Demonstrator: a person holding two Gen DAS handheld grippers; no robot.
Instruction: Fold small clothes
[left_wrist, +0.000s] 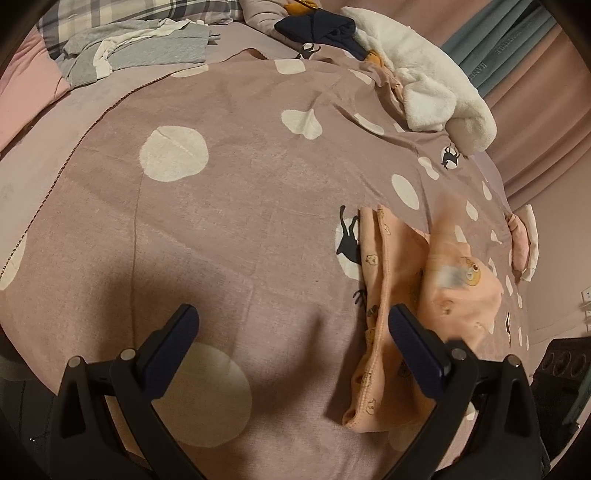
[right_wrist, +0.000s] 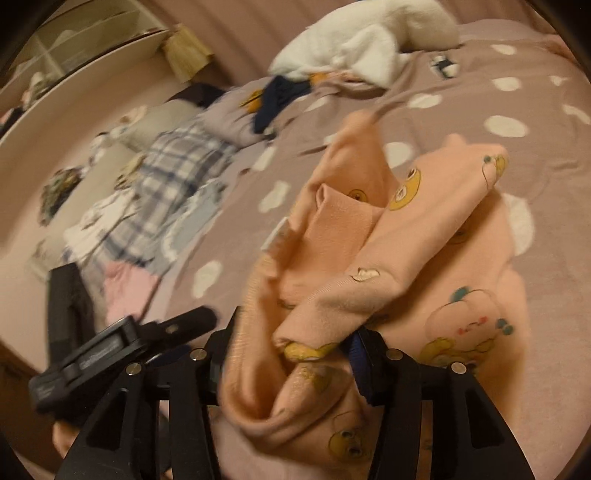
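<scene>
A small peach garment with cartoon bear prints (left_wrist: 399, 288) lies bunched at the right of the mauve polka-dot bedspread (left_wrist: 240, 192). My left gripper (left_wrist: 291, 321) is open and empty above the bedspread, its right finger beside the garment's hem. In the right wrist view the same peach garment (right_wrist: 388, 251) is crumpled and lifted. My right gripper (right_wrist: 291, 347) is shut on a fold of it near the camera; the fabric hides the fingertips.
A white plush toy (left_wrist: 424, 77) and a navy cloth (left_wrist: 317, 26) lie at the bed's far side. Folded grey clothes (left_wrist: 140, 48) sit at the far left near a plaid pillow (right_wrist: 173, 177). The other gripper's body (right_wrist: 110, 350) shows low left.
</scene>
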